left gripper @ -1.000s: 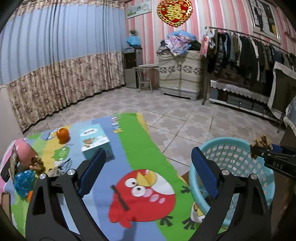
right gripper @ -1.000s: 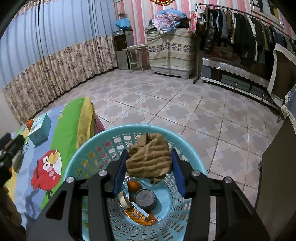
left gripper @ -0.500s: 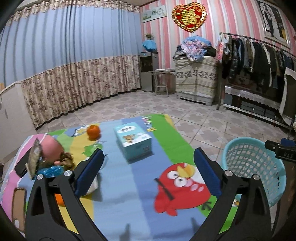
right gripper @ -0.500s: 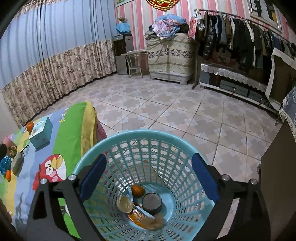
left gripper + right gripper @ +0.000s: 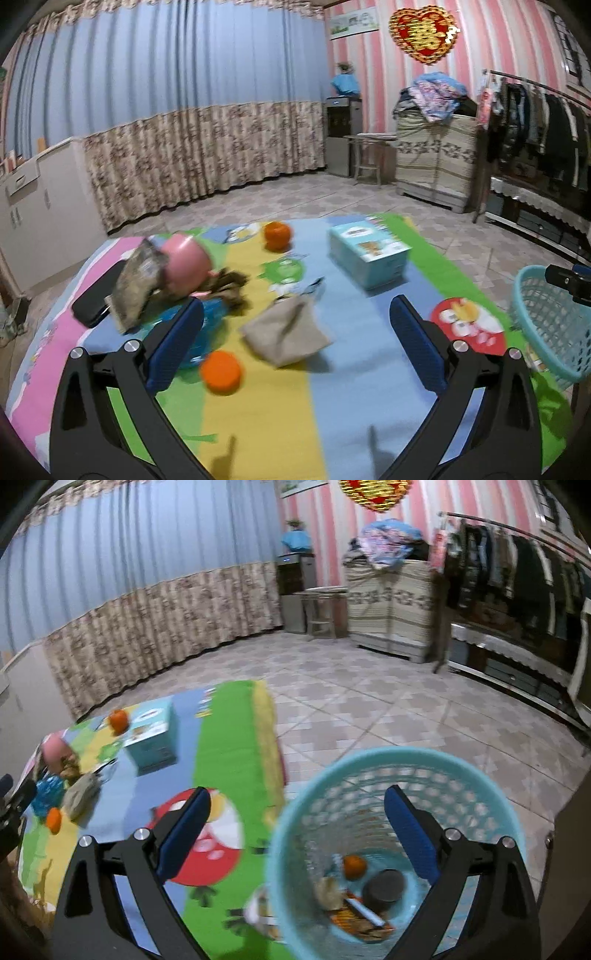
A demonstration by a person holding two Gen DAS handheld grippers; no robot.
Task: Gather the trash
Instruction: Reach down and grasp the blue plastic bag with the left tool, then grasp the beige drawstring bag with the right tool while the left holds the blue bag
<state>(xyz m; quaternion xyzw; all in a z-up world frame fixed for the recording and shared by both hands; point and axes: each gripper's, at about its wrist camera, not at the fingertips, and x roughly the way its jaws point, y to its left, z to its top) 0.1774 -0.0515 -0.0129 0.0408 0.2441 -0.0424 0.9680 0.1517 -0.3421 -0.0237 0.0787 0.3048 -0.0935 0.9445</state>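
since a second ago the brown crumpled paper has left the right gripper (image 5: 297,830) and the view from it has swung left, so the basket (image 5: 480,775) now sits at about 5 o'clock instead of dead centre; the left gripper (image 5: 295,343) has swung over the table's clutter. the right gripper's jaws stand wide with nothing between them, above the basket's left rim. inside the turquoise mesh basket lie a small orange fruit (image 5: 354,866), a dark round tin (image 5: 384,888), an orange wrapper (image 5: 360,921) and a pale crumpled lump (image 5: 327,891) at the bottom. the left gripper's jaws are spread to their widest and empty, hanging above the cloth. between its fingers, at about 12 o'clock, lies a grey-beige crumpled bag (image 5: 286,330), with an orange lid-like piece (image 5: 221,371) at 9 o'clock beside the left finger. farther at 10 o'clock sit a tipped pink cup (image 5: 184,266), a foil packet (image 5: 138,280), a brown scrap (image 5: 231,288), a blue crinkled wrapper (image 5: 207,317) and a black phone (image 5: 98,291). a whole orange (image 5: 277,236) stands at 12 o'clock and a pale blue tissue box (image 5: 369,254) at 1 o'clock. the table cloth (image 5: 332,406) is striped pink, yellow, blue and green with cartoon birds. the room has a tiled floor (image 5: 388,701), a blue curtain (image 5: 166,110), pink striped walls, a red heart ornament (image 5: 424,31) and a clothes rack (image 5: 535,122) at 2 o'clock.
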